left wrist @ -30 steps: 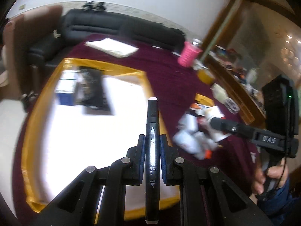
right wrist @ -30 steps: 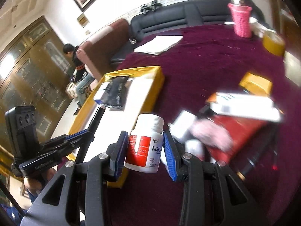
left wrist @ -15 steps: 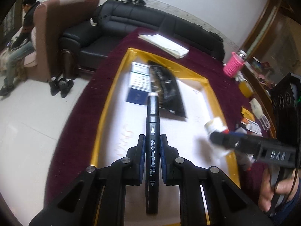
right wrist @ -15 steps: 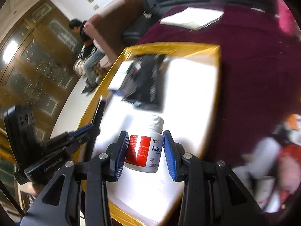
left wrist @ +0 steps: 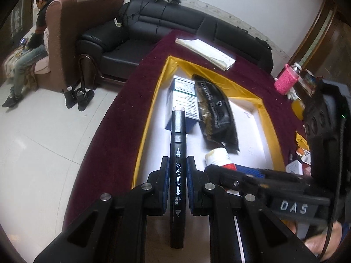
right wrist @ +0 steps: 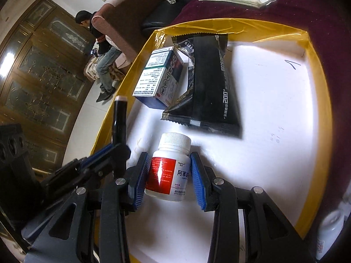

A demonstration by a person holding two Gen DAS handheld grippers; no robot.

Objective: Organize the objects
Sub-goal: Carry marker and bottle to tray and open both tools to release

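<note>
My left gripper (left wrist: 178,168) is shut on a black art marker (left wrist: 178,153), held over the near left part of a yellow-rimmed white tray (left wrist: 258,129). My right gripper (right wrist: 169,175) is shut on a white pill bottle with a red label (right wrist: 169,171), held low over the tray (right wrist: 274,109); the bottle's cap also shows in the left wrist view (left wrist: 217,154). In the tray lie a blue-and-white medicine box (left wrist: 183,100) (right wrist: 159,76) and a black foil packet (left wrist: 216,111) (right wrist: 208,83). The left gripper with the marker (right wrist: 119,118) sits just left of my right gripper.
The tray sits on a dark red tablecloth (left wrist: 122,127). A stack of papers (left wrist: 206,52) lies beyond the tray. A pink cup (left wrist: 286,81) and small clutter stand at the right. Another white bottle (right wrist: 329,230) lies outside the tray. A black sofa (left wrist: 175,22) is behind.
Both grippers have moved left from the clutter to over the tray, carrying the marker and the pill bottle. They now sit close side by side, lower over the tray.
</note>
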